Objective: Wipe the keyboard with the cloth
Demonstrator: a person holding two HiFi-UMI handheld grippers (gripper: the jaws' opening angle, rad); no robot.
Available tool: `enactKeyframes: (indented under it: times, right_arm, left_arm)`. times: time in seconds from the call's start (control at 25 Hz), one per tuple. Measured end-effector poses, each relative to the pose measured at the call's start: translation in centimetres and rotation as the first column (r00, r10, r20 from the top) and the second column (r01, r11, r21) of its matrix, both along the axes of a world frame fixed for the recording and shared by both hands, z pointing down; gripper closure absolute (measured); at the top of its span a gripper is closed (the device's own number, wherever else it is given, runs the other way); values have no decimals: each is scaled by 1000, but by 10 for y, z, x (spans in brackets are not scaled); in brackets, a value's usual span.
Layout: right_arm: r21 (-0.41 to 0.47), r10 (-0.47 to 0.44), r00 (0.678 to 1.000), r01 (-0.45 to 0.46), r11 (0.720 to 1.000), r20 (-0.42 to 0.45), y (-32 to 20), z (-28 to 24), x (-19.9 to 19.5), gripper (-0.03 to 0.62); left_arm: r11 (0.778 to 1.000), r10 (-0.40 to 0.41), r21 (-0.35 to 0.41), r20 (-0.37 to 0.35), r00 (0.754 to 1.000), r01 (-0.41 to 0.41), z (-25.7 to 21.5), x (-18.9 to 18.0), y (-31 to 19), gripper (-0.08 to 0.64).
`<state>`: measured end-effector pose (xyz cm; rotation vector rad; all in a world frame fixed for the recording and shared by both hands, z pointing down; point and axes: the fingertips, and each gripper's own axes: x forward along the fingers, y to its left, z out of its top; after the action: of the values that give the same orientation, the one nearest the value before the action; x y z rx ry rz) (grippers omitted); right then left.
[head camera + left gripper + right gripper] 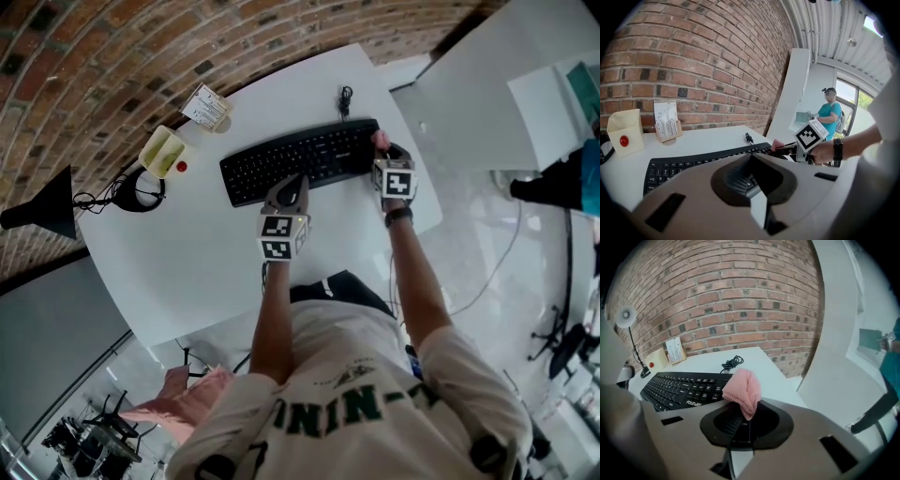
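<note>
two grippers meet at a black keyboard (300, 159) lying across the upper middle of a white tabletop (206, 253). the right gripper (384, 155) is at the keyboard's right end. its jaws are pinched on a bunched pink cloth (742, 391), which pokes out past the tips over the last keys. the left gripper (288, 192) stands over the keyboard's near edge, about mid-length. its jaws are a narrow gap apart and hold nothing; keys show through the gap.

beyond the keyboard, toward the brick wall (141, 47), a coiled black cable (344, 97) lies near its upper right corner without touching it. a card stand (206, 106) and a cream box with a red button (162, 150) sit in the upper left, apart from the keys. a black desk lamp (42, 206) hangs over the tabletop's far left edge. all of these sit behind the keys, away from both grippers.

only the left gripper view shows a person in a teal shirt (829, 117) standing far off at the right of the frame. it also shows the other gripper side-on, with a wristwatch (838, 150) behind the marker cube. only the right gripper view shows white lettering on the keyboard's front edge and the cloth's knitted texture. in the head view the cloth is just a small pink spot by the right hand.
</note>
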<state>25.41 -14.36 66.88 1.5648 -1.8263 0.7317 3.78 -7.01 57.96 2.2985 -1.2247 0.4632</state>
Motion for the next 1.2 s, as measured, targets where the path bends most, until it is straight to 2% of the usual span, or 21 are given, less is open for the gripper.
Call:
enactKeyframes:
  times: [0.32, 0.56, 0.68, 0.76, 0.88, 1.08, 1.2]
  right_arm:
    - [-4, 50, 999, -50, 999, 1, -1, -2, 6, 560]
    - [-10, -81, 994, 82, 997, 77, 1, -19, -67, 560]
    - [-38, -155, 977, 162, 986, 148, 9, -18, -117, 560]
    - [-51, -225, 954, 239, 970, 199, 16, -18, -156, 560]
    - [-59, -334, 905, 361, 931, 264, 27, -18, -212, 560]
    - [-67, -429, 864, 460, 885, 262, 39, -13, -277, 560]
    - [-63, -495, 827, 527, 847, 267, 50, -12, -316, 560]
  left_arm:
    - [998, -65, 8, -12, 998, 65, -6, -25, -3, 558]
    - [988, -156, -4, -20, 988, 156, 0, -66, -3, 558]
    - [977, -211, -20, -12, 977, 211, 7, -92, 6, 558]
    - [967, -255, -17, -2, 967, 255, 11, -112, 11, 558]
    - [950, -312, 18, 23, 950, 312, 11, -140, 14, 558]
    - [926, -378, 44, 51, 925, 376, 9, -179, 24, 558]
    - [912, -410, 42, 54, 911, 408, 8, -199, 34, 558]
